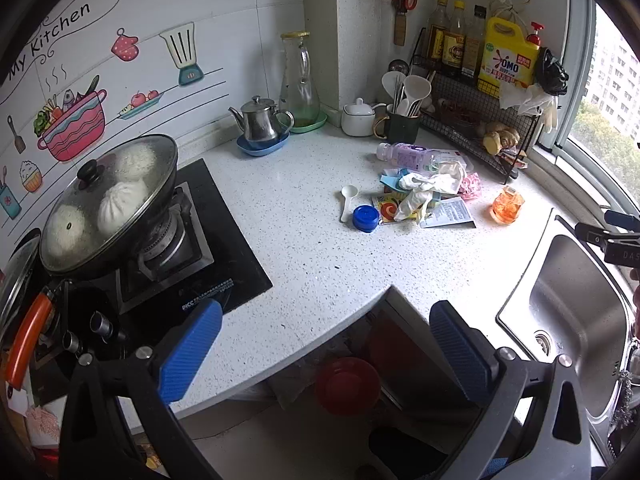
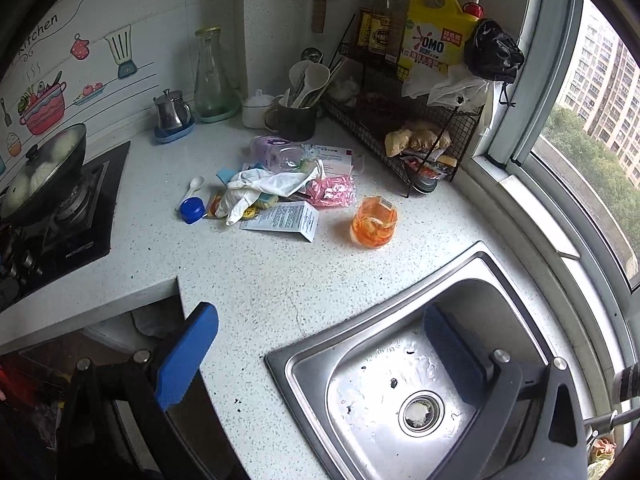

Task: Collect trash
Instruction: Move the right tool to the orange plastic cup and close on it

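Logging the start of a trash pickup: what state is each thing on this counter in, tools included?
Left tool: open, empty.
Right tool: open, empty.
Clear plastic bottle with purple label: lying on its side.
Round blue bottle cap: loose on the counter.
White rubber glove: crumpled on the pile.
Black wok with glass lid: covered, holding buns.
Steel sink: wet.

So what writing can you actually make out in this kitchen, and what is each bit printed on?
"My Kitchen": the wall sticker behind the stove; the right wrist view shows only "Kitchen".
"OMO": the yellow detergent jug on the wire rack.
"PICC": front edge of the black stove top; the line after it is too small.
Sauce bottle labels, white leaflet and medicine box: print too blurred to read.
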Tool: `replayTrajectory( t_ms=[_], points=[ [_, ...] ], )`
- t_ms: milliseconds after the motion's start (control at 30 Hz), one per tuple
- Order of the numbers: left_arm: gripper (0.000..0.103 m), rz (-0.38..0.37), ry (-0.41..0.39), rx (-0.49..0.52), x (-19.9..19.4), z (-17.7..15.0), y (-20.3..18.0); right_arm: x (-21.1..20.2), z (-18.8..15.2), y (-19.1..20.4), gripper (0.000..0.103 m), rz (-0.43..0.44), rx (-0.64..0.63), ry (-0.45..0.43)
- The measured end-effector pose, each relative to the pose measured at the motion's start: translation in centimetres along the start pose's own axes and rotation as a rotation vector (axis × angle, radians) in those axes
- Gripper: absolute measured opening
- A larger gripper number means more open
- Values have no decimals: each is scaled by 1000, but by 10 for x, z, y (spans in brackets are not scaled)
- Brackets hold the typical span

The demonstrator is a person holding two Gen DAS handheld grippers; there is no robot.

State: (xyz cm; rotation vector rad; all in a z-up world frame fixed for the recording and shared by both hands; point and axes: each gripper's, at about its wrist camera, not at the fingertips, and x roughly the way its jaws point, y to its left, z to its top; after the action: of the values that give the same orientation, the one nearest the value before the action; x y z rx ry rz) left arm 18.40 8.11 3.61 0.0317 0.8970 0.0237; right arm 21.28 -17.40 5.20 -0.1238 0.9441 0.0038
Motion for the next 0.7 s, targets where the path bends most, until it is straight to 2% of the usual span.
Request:
replayTrajectory(
  t_ms=[167,300,467,600,700],
  points=[
    [103,-42,72,-4,40,36,-1,45,33,-33,103,-14,32,52],
    [103,-112,136,-25,79,63,-4,93,56,-54,103,-29,35,108],
    [103,-78,198,-8,125,83,-12,157,69,-73,103,-1,45,215],
    [103,-64,238,14,150,91,-16,193,70,-79,103,23,58,286],
    [103,-64,257,45,162,92,-20,211,69,-84,95,47,85,324]
  ],
)
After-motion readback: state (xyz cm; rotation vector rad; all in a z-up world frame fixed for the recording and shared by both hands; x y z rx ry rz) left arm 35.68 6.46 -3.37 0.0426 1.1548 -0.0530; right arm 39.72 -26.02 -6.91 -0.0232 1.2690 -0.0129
